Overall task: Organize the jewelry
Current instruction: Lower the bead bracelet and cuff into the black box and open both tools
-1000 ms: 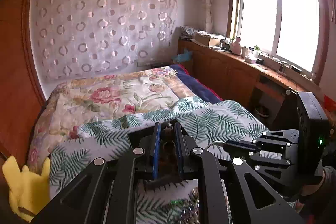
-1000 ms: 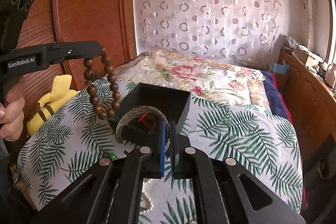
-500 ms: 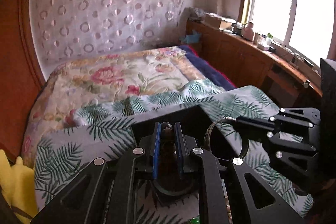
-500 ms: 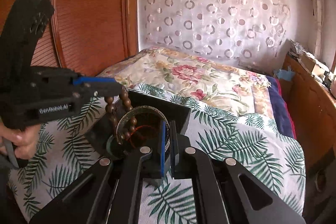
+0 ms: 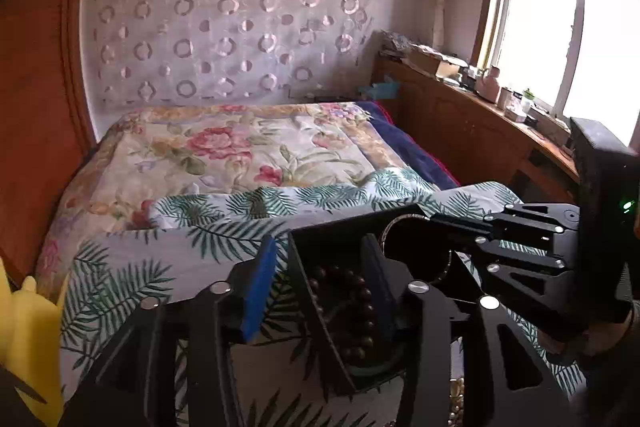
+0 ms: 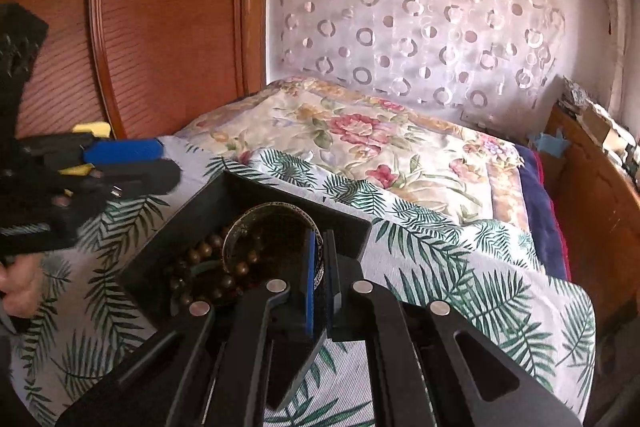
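The left tongs [image 5: 320,279] stood apart; their jaws had just been opening, and nothing was pressed between the pads. Under and between their tips, the brown bead bracelet [image 5: 352,311] lay inside the black box [image 5: 304,259], which sat on the leaf-patterned cloth [image 5: 192,239] on the bed. The right tongs [image 6: 319,267] were closed together on the rim of a metal bangle [image 6: 256,215]. The bangle hung upright over the same box, just in front of the tips, with the beads visible below it. A hand [image 6: 18,287] held the left tongs' handle.
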The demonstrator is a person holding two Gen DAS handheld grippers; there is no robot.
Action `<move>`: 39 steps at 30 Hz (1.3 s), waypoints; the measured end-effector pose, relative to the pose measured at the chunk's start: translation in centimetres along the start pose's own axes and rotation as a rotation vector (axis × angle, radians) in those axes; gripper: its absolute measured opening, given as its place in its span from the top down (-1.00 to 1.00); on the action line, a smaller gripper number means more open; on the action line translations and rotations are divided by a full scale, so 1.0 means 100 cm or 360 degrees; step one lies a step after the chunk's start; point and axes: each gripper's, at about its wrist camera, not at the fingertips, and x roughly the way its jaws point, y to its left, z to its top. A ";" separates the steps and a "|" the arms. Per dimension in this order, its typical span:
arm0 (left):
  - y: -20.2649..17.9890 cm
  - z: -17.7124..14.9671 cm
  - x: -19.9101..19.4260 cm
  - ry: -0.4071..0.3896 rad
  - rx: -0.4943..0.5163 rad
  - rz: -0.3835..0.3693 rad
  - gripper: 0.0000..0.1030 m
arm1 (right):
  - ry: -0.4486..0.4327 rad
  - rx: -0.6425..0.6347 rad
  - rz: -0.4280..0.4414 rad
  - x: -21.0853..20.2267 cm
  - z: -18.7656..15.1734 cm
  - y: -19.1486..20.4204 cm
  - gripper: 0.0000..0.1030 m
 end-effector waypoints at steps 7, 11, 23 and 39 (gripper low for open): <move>-0.001 0.002 -0.012 -0.0052 0.0051 0.0065 -0.12 | 0.0044 -0.0031 -0.0028 0.018 0.003 0.001 0.90; -0.002 0.003 -0.015 -0.0057 0.0055 0.0074 -0.29 | 0.0060 -0.0036 -0.0030 0.024 0.004 0.002 0.89; -0.006 -0.021 -0.040 -0.0024 0.0058 0.0103 -0.47 | -0.0040 0.0032 0.0017 -0.027 -0.008 -0.003 0.85; -0.017 -0.095 -0.077 0.0101 0.0020 0.0092 -0.50 | 0.0040 0.0095 0.0085 -0.108 -0.098 0.023 0.85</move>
